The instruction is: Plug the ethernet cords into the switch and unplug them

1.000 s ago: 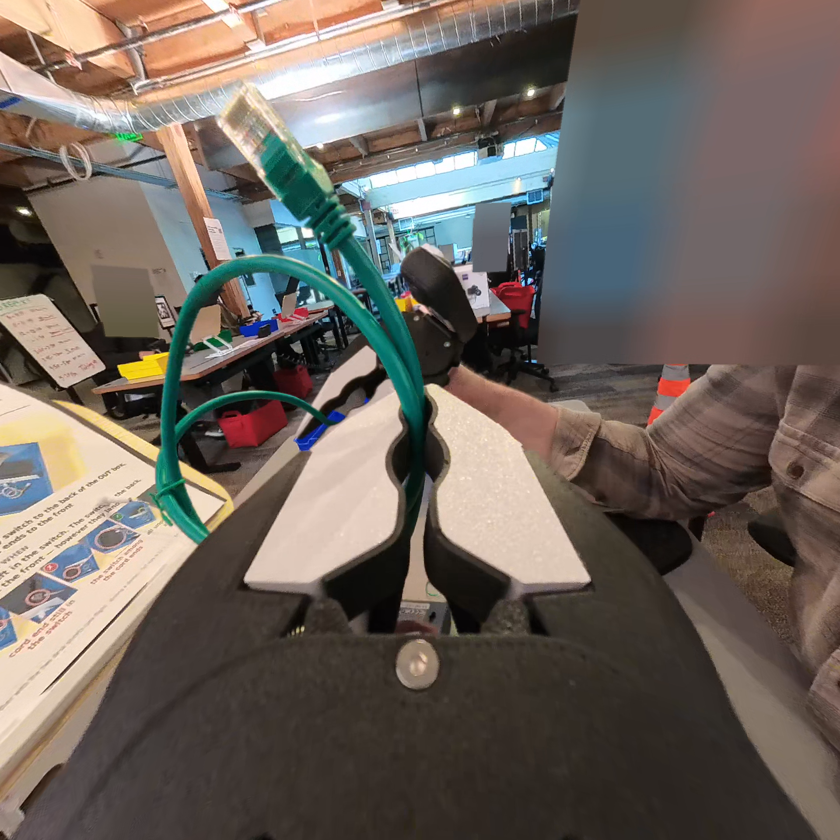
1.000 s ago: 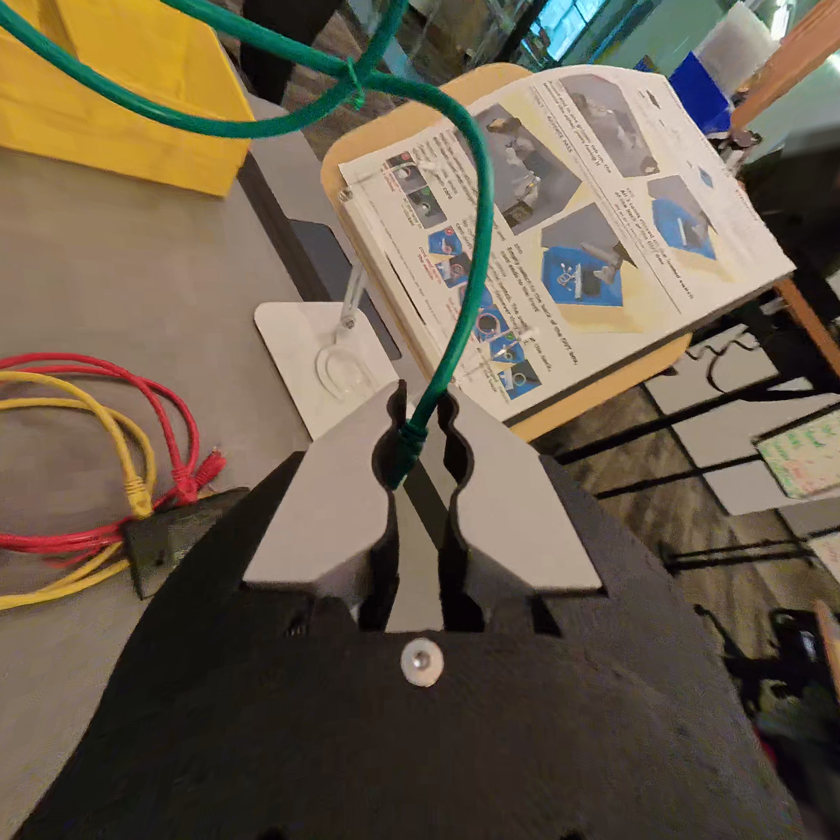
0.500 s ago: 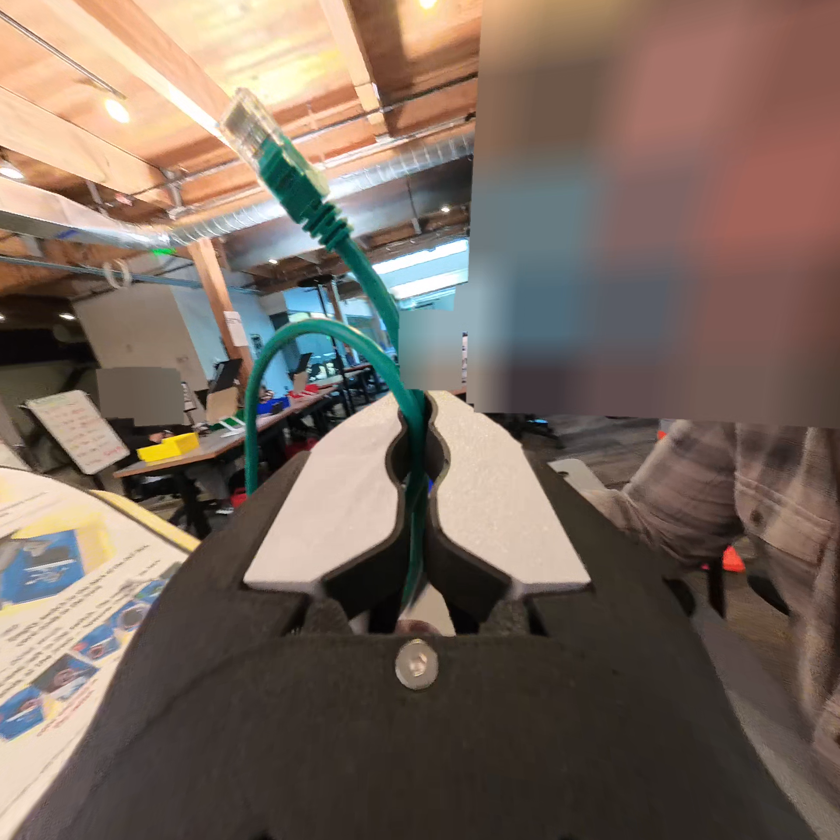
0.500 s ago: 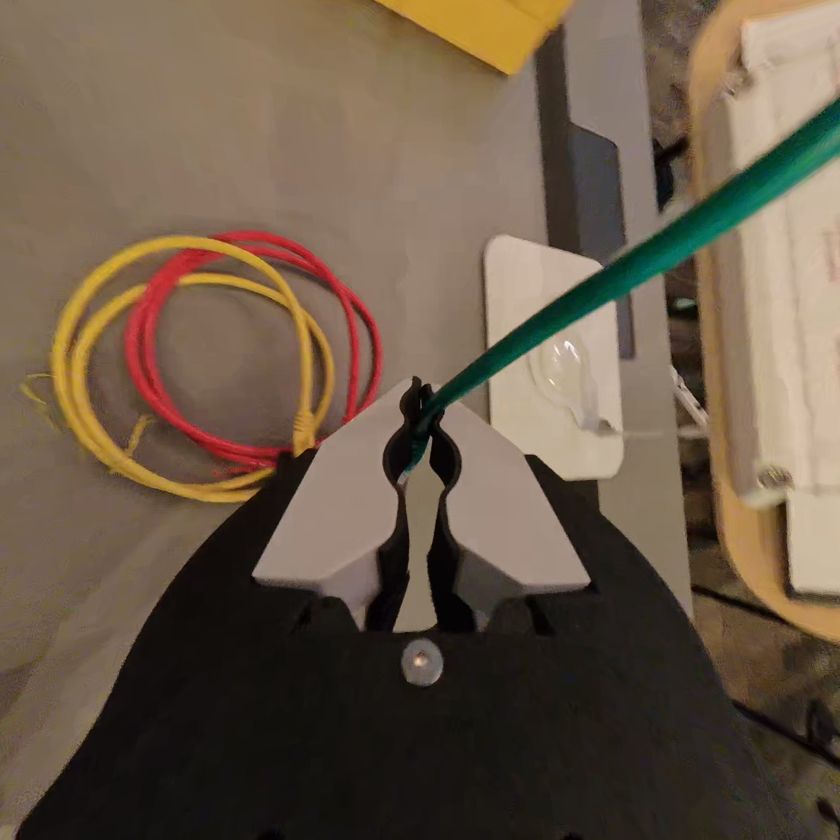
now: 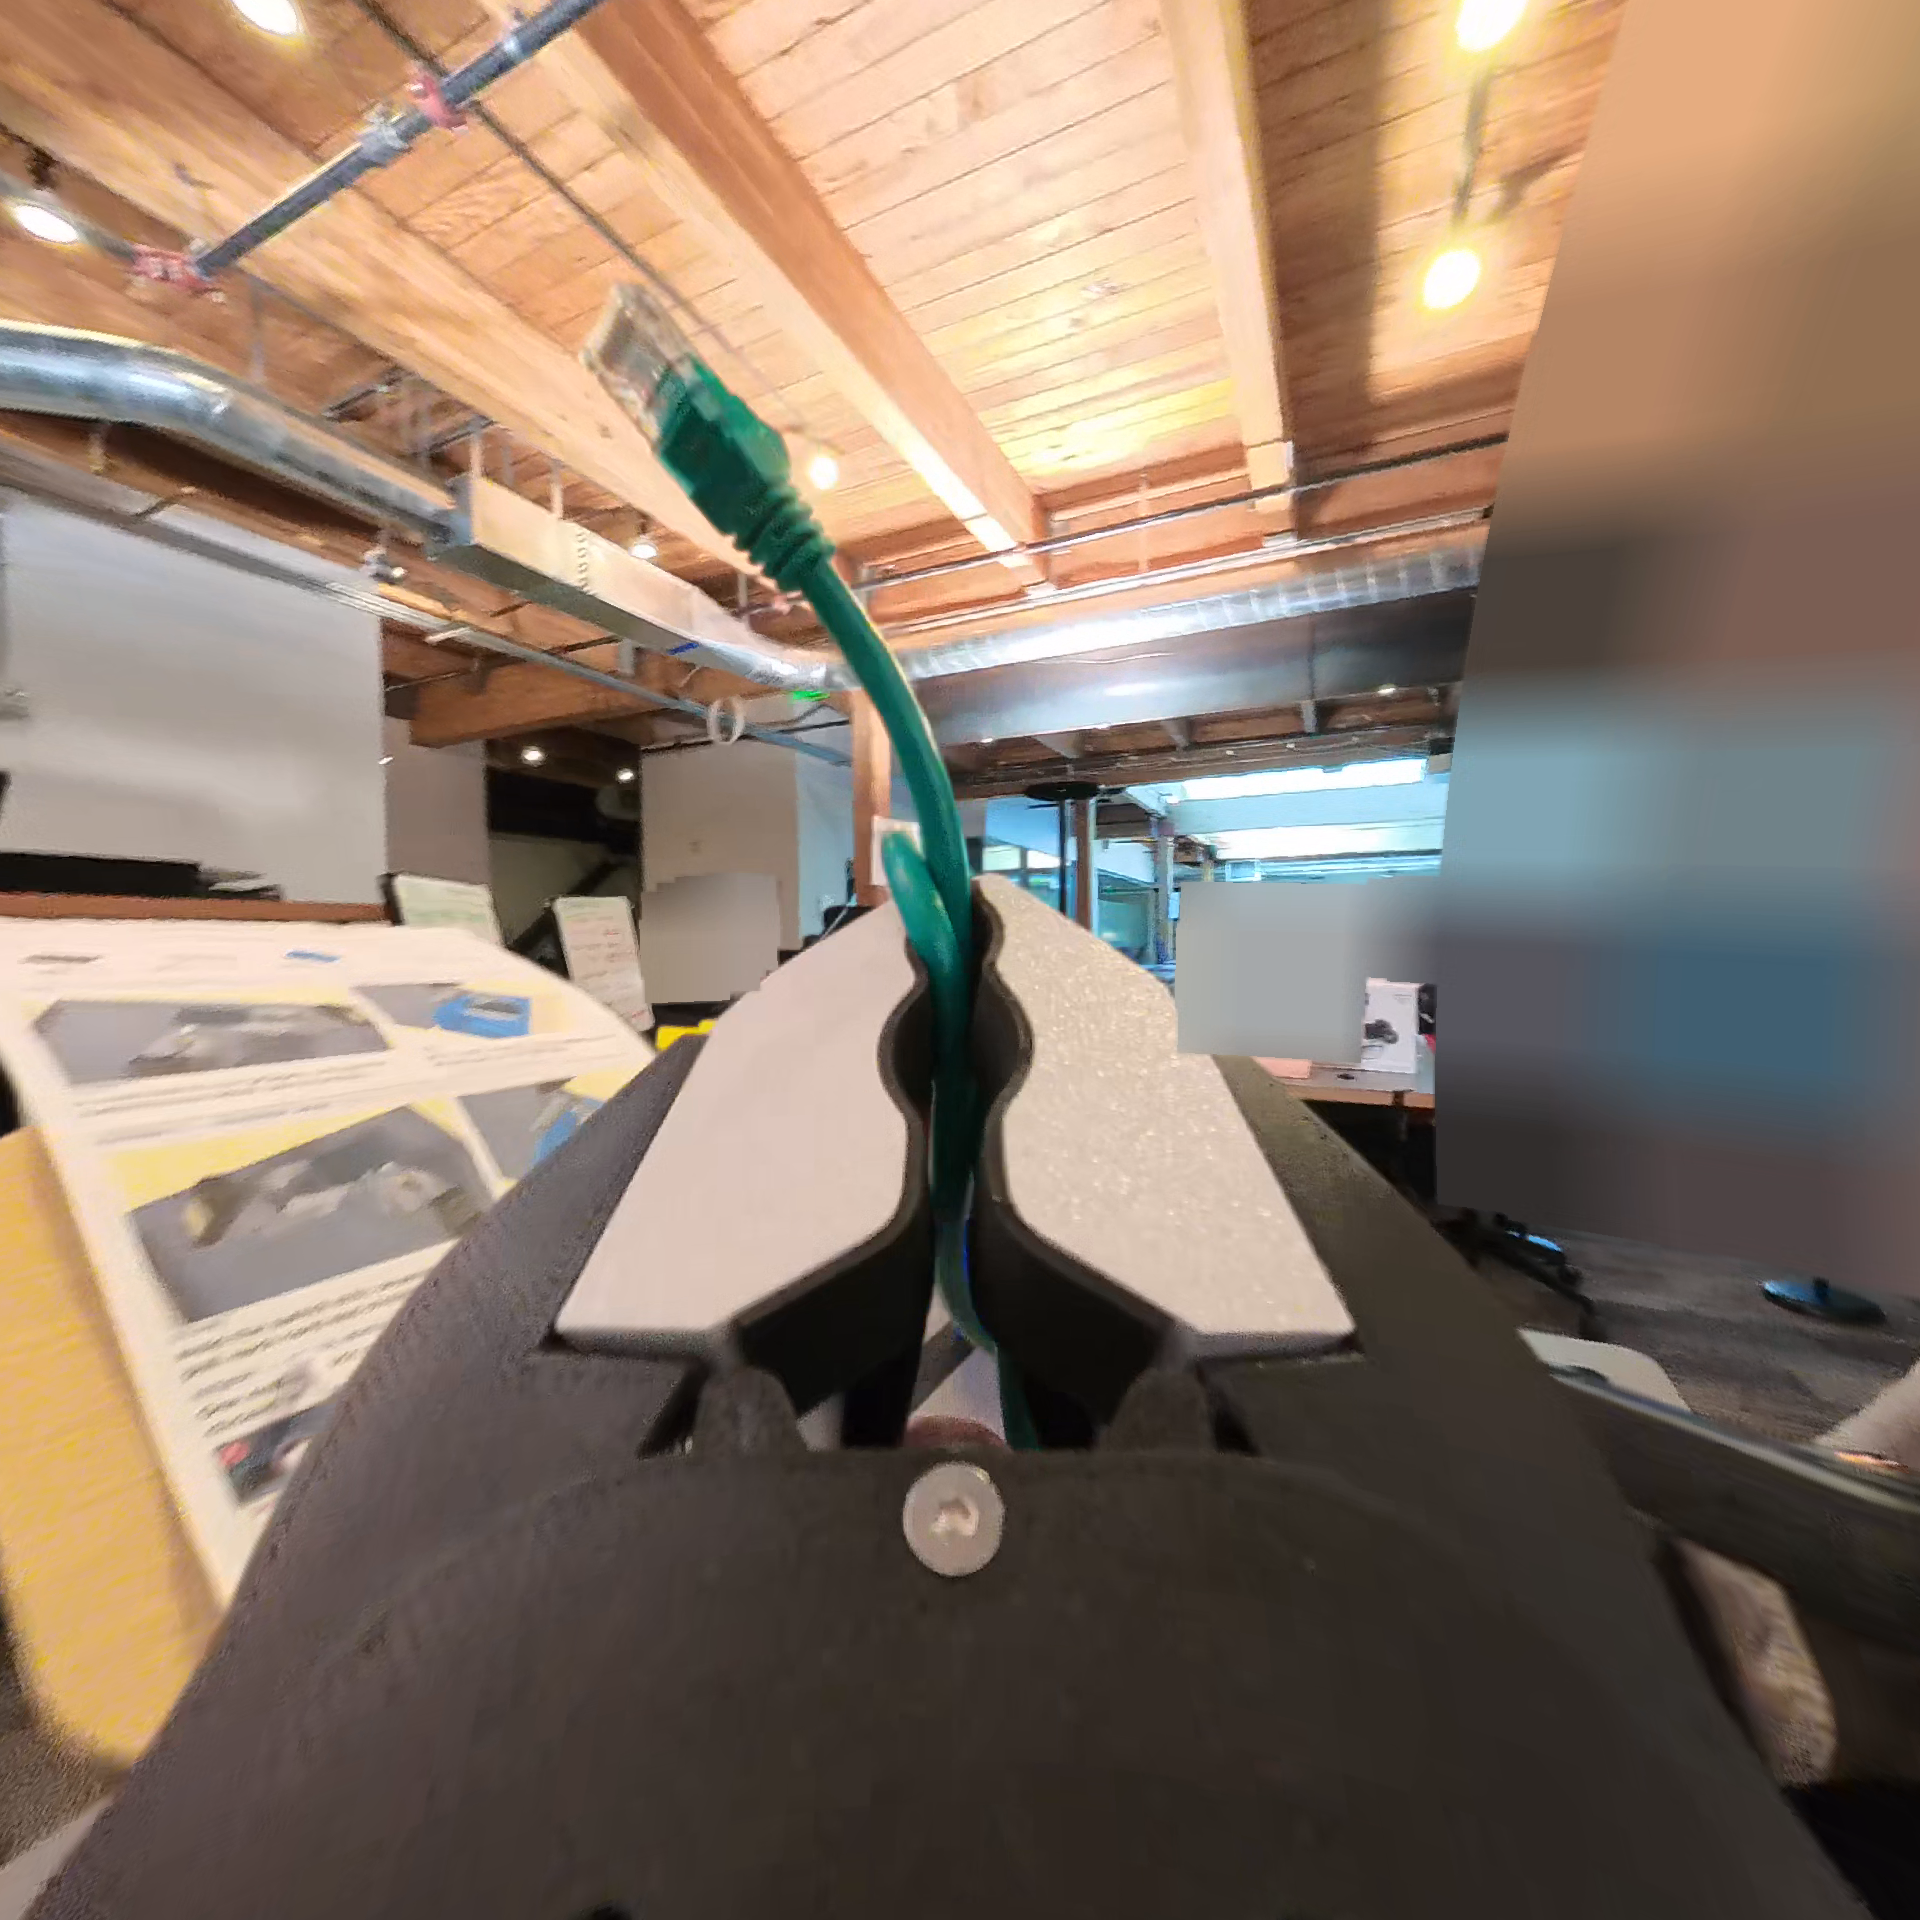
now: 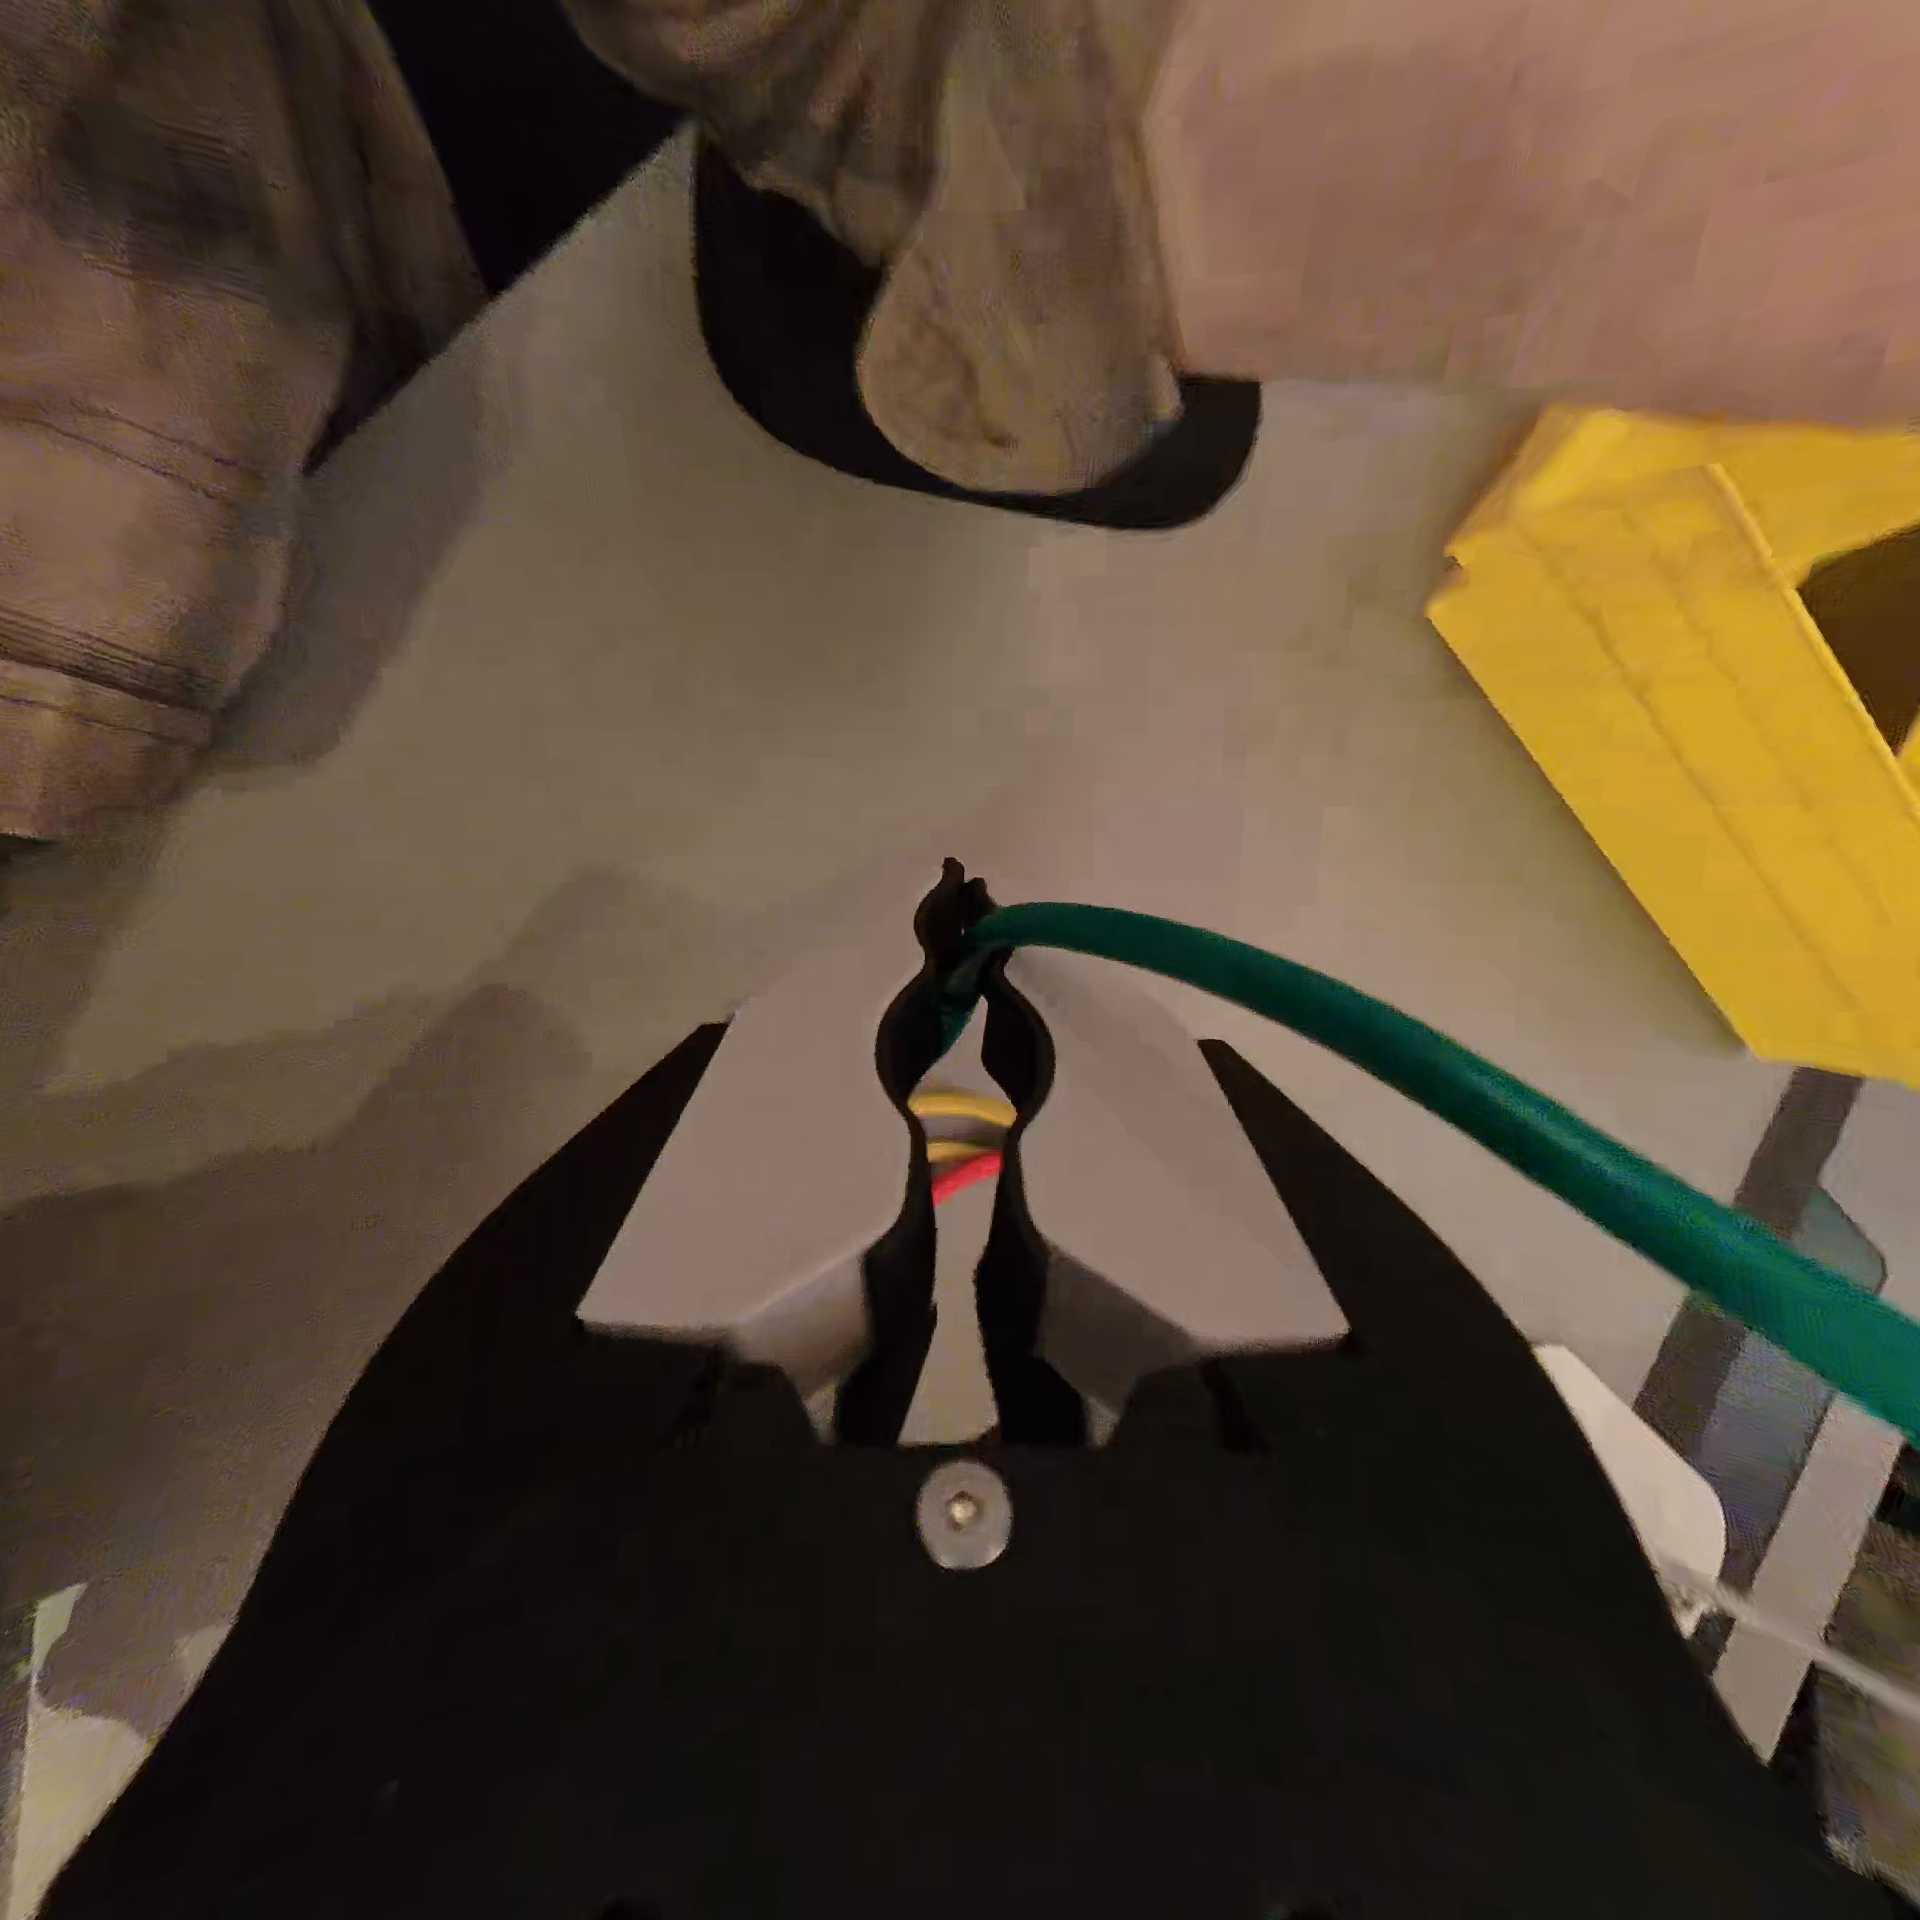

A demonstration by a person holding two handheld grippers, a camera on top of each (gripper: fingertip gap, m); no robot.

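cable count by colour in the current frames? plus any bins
Green ethernet cord: 1, clamped in both the left gripper and the right gripper
Yellow cord: at least 1, only a sliver between the right fingers
Red cord: 1, also a sliver
Yellow bin: 1
Total: 4

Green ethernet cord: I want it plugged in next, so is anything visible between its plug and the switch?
Cannot tell: the switch shows in neither view. The green ethernet cord is pinched in both tongs, its clear plug pointing up at the ceiling.
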